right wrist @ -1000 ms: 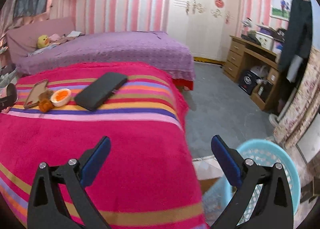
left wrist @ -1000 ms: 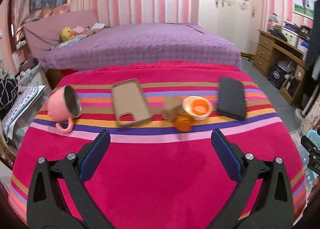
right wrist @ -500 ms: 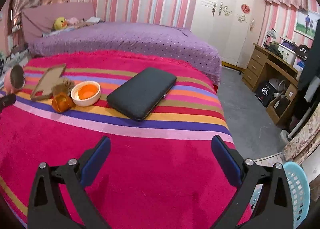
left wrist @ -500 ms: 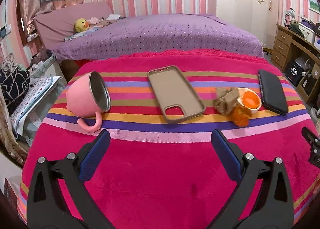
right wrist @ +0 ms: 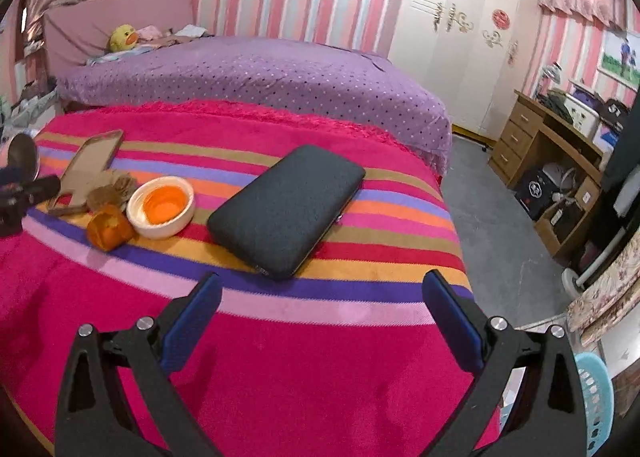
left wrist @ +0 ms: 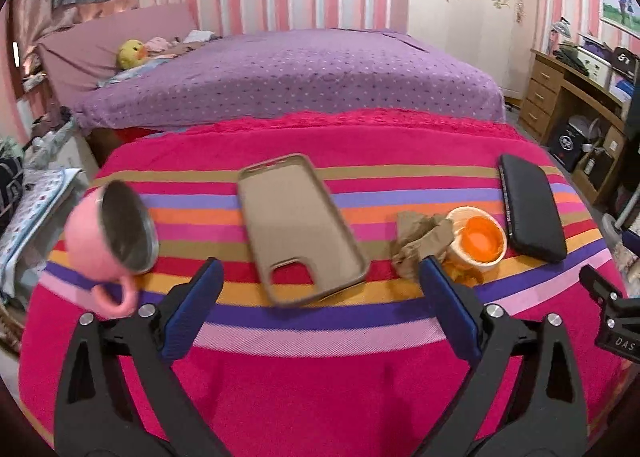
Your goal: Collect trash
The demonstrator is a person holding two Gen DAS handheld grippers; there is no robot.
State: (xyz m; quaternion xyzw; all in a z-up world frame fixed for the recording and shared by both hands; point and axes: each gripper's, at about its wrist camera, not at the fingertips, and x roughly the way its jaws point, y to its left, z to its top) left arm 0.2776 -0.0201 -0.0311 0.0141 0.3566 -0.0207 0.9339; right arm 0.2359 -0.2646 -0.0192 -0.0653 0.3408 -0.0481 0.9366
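Both claws are spread wide and empty, so I'd swing the left claw (left wrist: 318,299) right onto the crumpled brown paper (left wrist: 420,239) touching the orange-filled cup (left wrist: 478,239) on the striped surface (left wrist: 320,377), pinching only paper, while the right claw (right wrist: 320,315) waits.

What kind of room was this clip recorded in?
A bedroom, most likely in a home: a bed with a purple dotted bedspread, a white wardrobe along the striped wall, and a wooden desk with drawers to the right.
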